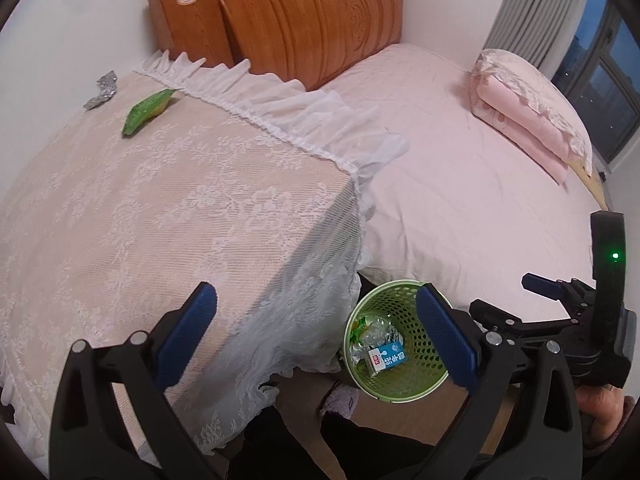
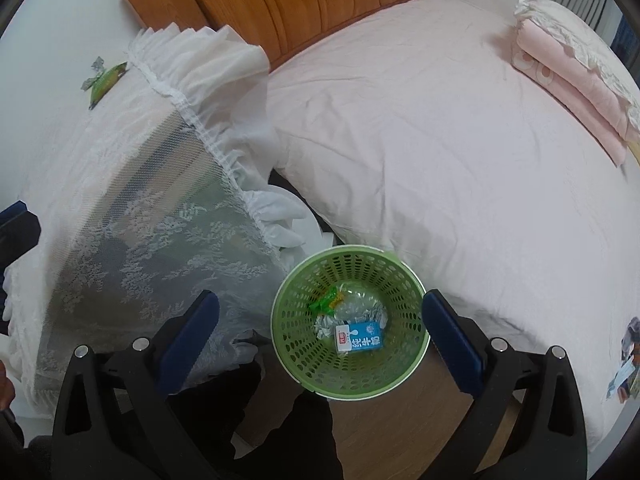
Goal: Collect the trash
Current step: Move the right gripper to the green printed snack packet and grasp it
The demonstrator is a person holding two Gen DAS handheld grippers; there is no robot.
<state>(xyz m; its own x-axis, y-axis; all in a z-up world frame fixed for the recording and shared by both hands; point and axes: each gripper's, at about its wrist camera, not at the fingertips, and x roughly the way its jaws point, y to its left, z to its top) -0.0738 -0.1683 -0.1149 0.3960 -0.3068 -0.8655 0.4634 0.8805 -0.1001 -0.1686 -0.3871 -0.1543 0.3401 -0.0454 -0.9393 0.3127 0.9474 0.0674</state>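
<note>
Covering nightstand (image 1: 120, 220): white lace cloth; pink bed (image 1: 460, 200) just beside.

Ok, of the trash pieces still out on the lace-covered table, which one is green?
The long green wrapper, lying toward the table's far end. The other piece just beyond it is crumpled silver foil, nearer the wall.

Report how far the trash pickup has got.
Done: milk carton, foil and a green wrapper lie in the green basket. In hand: nothing; right gripper and left gripper are both open and empty. Left: green wrapper and crumpled foil on the lace-covered table.
</note>
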